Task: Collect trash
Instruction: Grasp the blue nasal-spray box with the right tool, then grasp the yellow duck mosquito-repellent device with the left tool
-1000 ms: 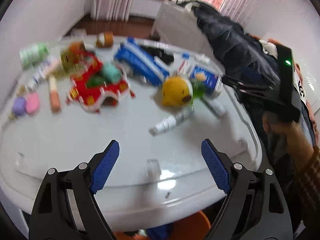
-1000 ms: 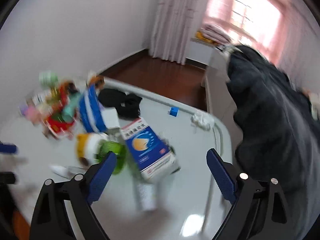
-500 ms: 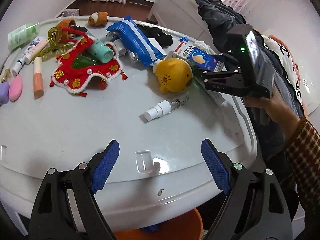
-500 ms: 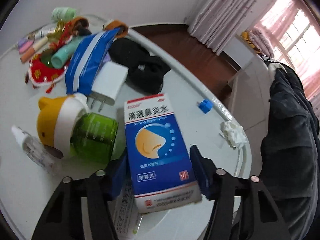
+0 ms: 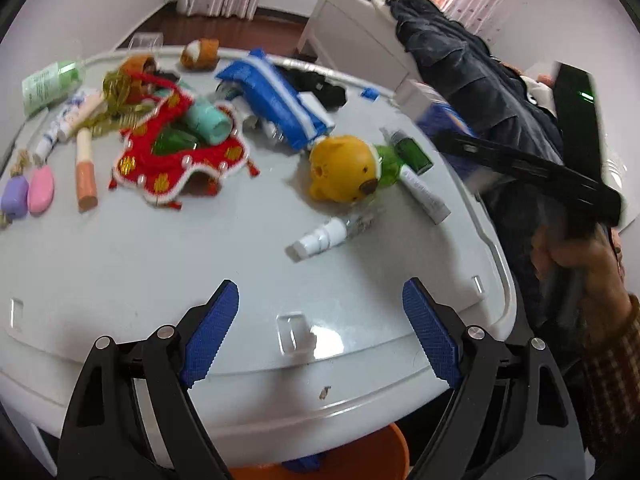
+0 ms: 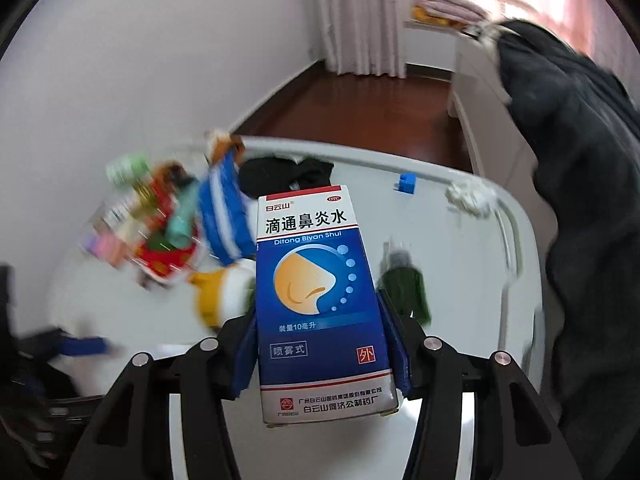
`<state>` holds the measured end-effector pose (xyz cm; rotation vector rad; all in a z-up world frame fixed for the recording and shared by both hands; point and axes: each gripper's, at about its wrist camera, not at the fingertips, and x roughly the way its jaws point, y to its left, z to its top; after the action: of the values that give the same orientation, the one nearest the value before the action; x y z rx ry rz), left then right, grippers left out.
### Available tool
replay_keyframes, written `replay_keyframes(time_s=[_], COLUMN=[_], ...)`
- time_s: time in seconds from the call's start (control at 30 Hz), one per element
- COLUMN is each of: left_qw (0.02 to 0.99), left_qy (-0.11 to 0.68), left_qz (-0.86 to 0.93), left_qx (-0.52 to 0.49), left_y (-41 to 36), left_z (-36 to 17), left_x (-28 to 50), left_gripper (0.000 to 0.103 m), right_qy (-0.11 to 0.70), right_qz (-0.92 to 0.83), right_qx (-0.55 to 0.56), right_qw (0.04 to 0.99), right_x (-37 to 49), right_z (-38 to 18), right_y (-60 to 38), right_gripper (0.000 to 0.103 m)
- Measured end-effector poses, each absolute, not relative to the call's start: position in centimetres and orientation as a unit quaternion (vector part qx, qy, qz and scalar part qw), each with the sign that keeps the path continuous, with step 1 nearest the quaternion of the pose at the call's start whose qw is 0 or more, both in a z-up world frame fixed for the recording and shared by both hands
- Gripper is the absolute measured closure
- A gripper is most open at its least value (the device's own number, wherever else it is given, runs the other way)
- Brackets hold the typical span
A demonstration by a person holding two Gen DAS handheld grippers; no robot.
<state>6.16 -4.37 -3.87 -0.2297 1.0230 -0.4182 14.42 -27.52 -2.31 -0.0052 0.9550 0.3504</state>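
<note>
while the right gripper [image 6: 322,344] clamps the medicine box [image 6: 320,292], green bottle [image 6: 406,288] just beyond, left gripper [image 5: 320,336] fingers apart

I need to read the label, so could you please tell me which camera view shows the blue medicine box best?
The right wrist view: the blue medicine box fills the centre, print sharp, clamped in the right hand-held gripper. The left wrist view shows only a blurred blue-and-white corner beyond the table edge.

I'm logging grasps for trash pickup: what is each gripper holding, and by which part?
The right gripper clamps the blue medicine box by its long sides near the lower end. The left gripper holds nothing.
</note>
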Motion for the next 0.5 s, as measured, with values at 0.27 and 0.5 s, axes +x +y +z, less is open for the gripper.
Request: replay_keyframes(time_s=[0.27, 0.5], left_qw=[0.852, 0.842], left_qy=[0.438, 0.425], left_qz=[-0.287, -0.314], left_qx=[0.001, 0.111], left_y=[-9.4, -14.3], left_z=[-0.5, -2.6], left_x=[10.6, 15.2], left_gripper=[0.021, 0.021], right_qy=[0.386, 0.389], right_qz=[0.193, 0.189], right_qx=[0.075, 0.093], right_qw=[0.899, 0.897], right_x=[6.5, 6.3], right_z=[3.4, 2.6], right_y=[-28.5, -30.3], right_gripper=[0.05, 0.05])
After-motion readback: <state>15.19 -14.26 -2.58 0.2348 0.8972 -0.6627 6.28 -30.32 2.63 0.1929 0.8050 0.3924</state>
